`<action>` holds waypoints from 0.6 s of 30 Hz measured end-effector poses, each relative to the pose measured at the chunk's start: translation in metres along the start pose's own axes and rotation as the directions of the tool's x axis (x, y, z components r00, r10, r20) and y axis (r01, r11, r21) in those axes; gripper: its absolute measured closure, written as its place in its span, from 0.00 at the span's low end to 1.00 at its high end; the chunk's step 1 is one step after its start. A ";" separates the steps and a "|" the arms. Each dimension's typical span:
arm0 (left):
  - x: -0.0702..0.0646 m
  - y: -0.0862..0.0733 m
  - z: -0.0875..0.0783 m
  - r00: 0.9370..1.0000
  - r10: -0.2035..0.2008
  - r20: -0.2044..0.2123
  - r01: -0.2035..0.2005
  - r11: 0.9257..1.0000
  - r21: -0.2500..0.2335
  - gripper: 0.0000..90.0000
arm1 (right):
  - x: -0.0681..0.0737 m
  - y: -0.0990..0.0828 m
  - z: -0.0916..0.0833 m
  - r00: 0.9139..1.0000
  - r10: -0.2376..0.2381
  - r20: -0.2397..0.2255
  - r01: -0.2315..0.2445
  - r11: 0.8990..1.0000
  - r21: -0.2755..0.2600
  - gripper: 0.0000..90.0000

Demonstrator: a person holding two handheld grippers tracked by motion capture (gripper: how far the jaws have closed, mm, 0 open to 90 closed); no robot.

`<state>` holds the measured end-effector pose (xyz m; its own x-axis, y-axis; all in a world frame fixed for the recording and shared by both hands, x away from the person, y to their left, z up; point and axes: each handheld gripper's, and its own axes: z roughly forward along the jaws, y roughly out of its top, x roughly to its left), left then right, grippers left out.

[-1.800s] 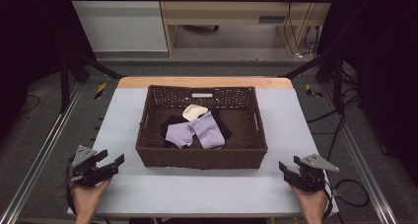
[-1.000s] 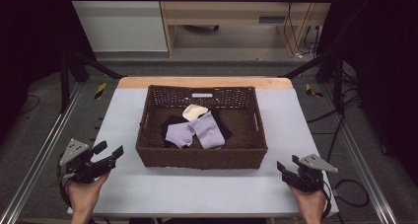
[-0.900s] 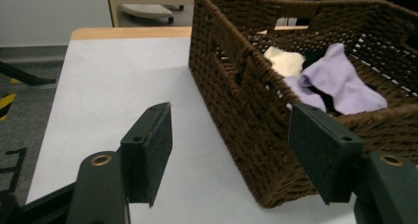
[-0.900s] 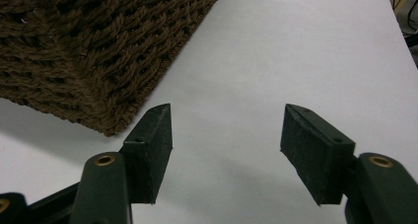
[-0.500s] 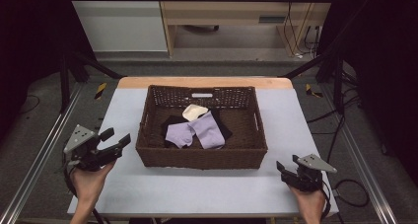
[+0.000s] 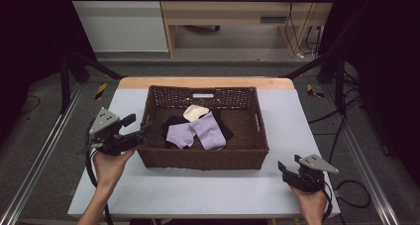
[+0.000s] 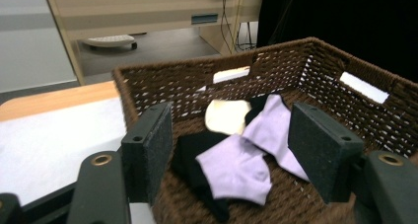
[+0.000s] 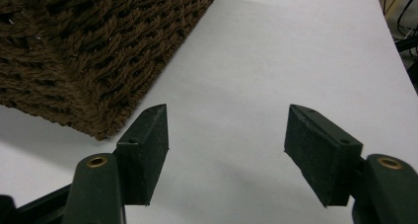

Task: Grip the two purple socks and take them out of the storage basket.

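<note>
At the left rim of a dark brown wicker basket [image 6: 250, 158] on the pale grey worktop [image 6: 208, 190]: left tool [image 6: 137, 129], jaws spread wide and empty, raised to the basket's left wall and aimed across it toward the clothes inside. Seen along that tool's black, flat-padded jaws in the left gripper view: two lilac socks [image 7: 236, 167], soft and matte, overlapping in a loose V on the woven floor. Nearer lilac sock lying roughly crosswise between the jaws; farther lilac sock [image 7: 268, 128] running with its long axis away toward the far wall. From the high view, lilac pair [image 6: 198, 133] at the basket's middle, one long axis angled toward the far side, the other lying toward the left wall. Beneath and beside them, black cloth [image 6: 173, 126], crumpled and flat; just behind, a cream, rounded piece of fabric [image 6: 194, 112] touching the farther lilac sock. Basket rectangular, long axis running left to right across the worktop, coarse twisted weave, cut-out handles in its walls [image 7: 231, 74]. Near the worktop's front right corner, well apart from the basket: right tool [image 6: 291, 168], jaws likewise parted with nothing between them, low over bare worktop, basket's front corner [image 8: 98, 61] to its left in the right gripper view.
</note>
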<state>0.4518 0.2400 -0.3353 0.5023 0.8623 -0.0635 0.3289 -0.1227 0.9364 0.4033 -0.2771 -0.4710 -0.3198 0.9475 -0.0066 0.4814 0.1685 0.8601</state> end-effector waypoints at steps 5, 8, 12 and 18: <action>-0.008 0.010 0.013 1.000 0.009 0.015 -0.009 1.000 -0.001 0.37 | -0.001 0.000 0.000 1.000 0.001 0.002 -0.001 1.000 -0.002 0.37; -0.016 0.017 0.022 0.999 0.017 0.027 -0.017 1.000 -0.010 0.37 | -0.001 0.001 0.001 1.000 0.000 0.002 0.000 1.000 -0.006 0.37; -0.023 0.023 0.031 0.999 0.040 0.027 -0.040 0.999 -0.009 0.37 | -0.002 0.001 0.001 1.000 -0.001 0.005 0.001 1.000 -0.008 0.37; -0.029 0.031 0.050 0.997 0.060 0.047 -0.061 0.998 0.005 0.39 | -0.002 0.001 0.002 1.000 -0.008 0.007 0.008 1.000 -0.009 0.38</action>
<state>0.4874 0.1866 -0.3219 0.5583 0.8293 -0.0232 0.3022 -0.1773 0.9366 0.4064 -0.2786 -0.4707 -0.3181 0.9479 -0.0173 0.4718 0.1740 0.8644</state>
